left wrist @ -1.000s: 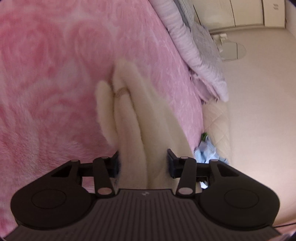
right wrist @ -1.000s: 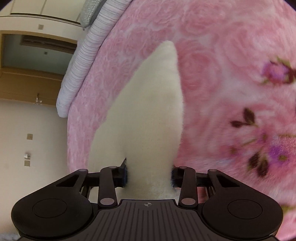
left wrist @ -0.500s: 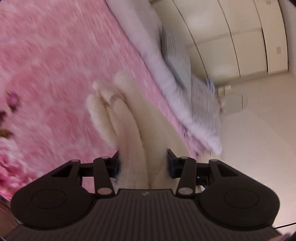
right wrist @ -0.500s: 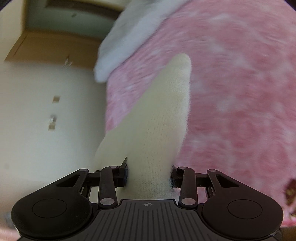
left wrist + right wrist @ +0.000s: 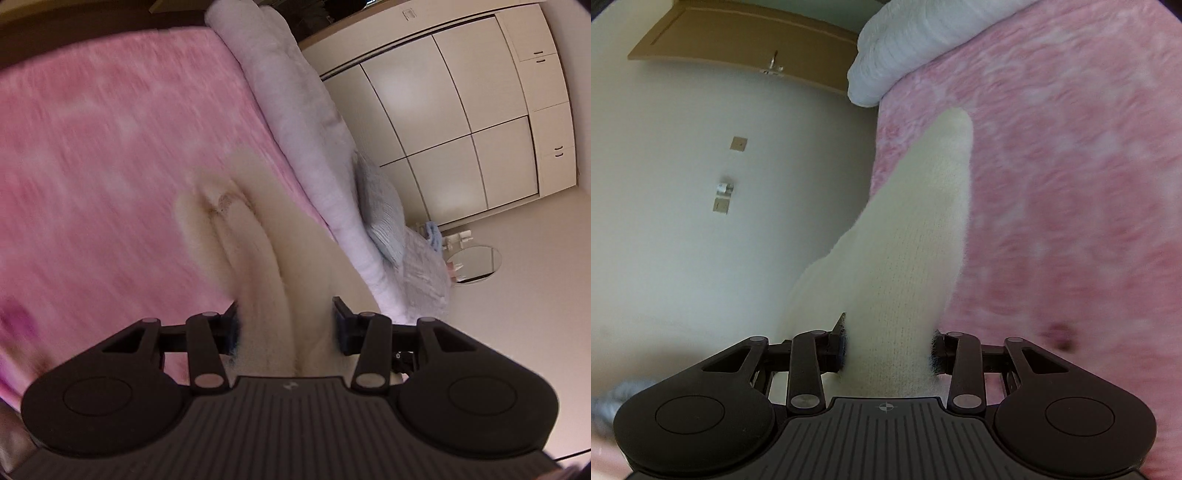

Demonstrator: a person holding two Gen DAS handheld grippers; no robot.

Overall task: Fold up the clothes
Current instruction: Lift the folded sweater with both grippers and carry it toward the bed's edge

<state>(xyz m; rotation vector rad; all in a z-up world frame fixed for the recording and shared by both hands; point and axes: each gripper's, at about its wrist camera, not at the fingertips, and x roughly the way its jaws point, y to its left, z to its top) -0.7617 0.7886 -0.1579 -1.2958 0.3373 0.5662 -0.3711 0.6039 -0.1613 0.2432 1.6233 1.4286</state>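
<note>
Both grippers are clamped on a fluffy cream sweater (image 5: 295,266), held above the pink blanket (image 5: 110,147) on the bed. Left gripper (image 5: 286,328) pinches bunched folds; right gripper (image 5: 888,349) pinches a flatter knit panel (image 5: 923,229). Each pair of jaws is closed down to the thickness of the cloth. Judgement: a carry or shake-out stage; keep both grips level and the cloth taut so the edge lands straight. Room: blanket is wide and free ahead. Rolled white duvet (image 5: 295,110) lines one side, the bed edge and floor (image 5: 701,240) lie close on the right gripper's left; wardrobe (image 5: 461,110) well apart.
</note>
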